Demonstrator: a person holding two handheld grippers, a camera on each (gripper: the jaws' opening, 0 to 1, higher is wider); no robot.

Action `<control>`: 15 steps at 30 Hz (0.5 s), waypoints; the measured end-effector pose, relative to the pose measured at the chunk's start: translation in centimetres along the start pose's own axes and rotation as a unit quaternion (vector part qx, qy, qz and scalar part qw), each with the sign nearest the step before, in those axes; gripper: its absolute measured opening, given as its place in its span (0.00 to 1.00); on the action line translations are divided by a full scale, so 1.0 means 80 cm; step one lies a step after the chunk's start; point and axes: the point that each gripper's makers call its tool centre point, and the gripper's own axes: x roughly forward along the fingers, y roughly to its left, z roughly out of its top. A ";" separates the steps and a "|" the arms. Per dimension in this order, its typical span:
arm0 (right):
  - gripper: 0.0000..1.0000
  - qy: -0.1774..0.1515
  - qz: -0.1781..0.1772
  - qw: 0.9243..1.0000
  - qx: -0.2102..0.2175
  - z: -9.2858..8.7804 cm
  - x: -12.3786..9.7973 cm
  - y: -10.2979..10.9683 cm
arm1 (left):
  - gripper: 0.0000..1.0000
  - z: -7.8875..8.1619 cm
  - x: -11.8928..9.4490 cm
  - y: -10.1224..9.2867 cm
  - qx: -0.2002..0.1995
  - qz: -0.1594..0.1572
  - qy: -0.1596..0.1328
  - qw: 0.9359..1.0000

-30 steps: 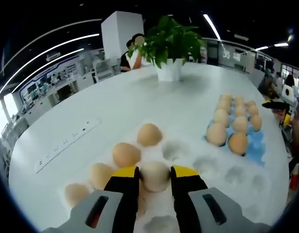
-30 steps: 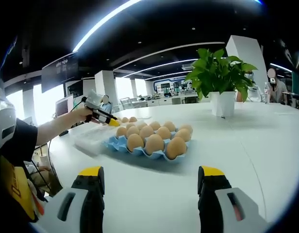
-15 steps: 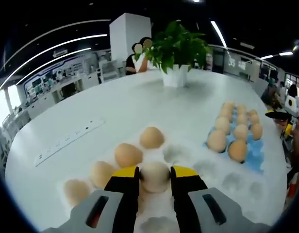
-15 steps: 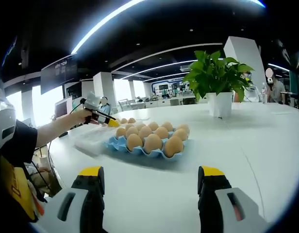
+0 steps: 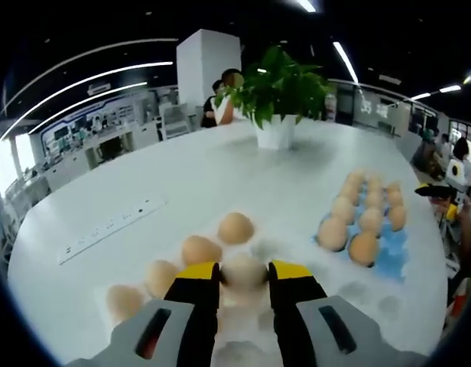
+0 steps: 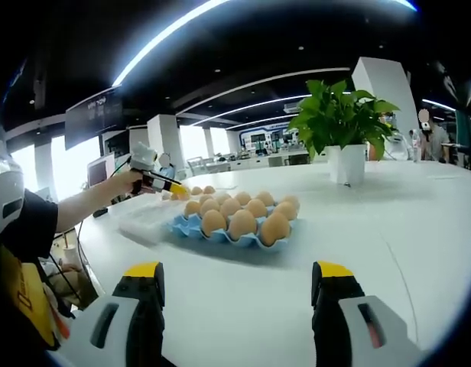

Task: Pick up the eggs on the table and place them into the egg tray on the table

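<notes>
My left gripper (image 5: 245,274) is shut on a pale brown egg (image 5: 245,267) and hangs over a white egg tray (image 5: 350,294). Several eggs (image 5: 201,250) sit in that tray's left cells. To the right, a blue tray (image 5: 388,245) carries several more eggs (image 5: 332,233). In the right gripper view the blue tray (image 6: 191,229) and its eggs (image 6: 243,222) lie ahead on the white table. The white tray (image 6: 140,222) lies to its left, with the left gripper (image 6: 173,187) above it in a person's hand. My right gripper (image 6: 237,290) stands open over bare table.
A potted green plant (image 5: 275,130) (image 6: 346,164) stands farther back on the round white table. A flush socket strip (image 5: 109,228) lies in the tabletop at the left. People sit beyond the table's far edge and at its right side.
The left gripper has lifted a little with the egg still between its jaws, so the white tray looks lower and smaller. The right gripper has stayed put.
</notes>
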 end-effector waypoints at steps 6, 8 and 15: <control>0.82 -0.004 0.000 1.000 -0.005 0.005 -0.005 0.001 | 0.25 0.004 -0.005 -0.018 0.006 -0.012 -0.003 1.000; 0.82 -0.004 -0.001 1.000 -0.005 0.005 -0.007 0.001 | 0.25 0.006 -0.007 -0.021 0.010 -0.013 -0.004 1.000; 0.82 -0.001 0.002 1.000 -0.007 0.004 -0.008 0.005 | 0.25 0.010 -0.013 -0.035 0.013 -0.022 -0.013 1.000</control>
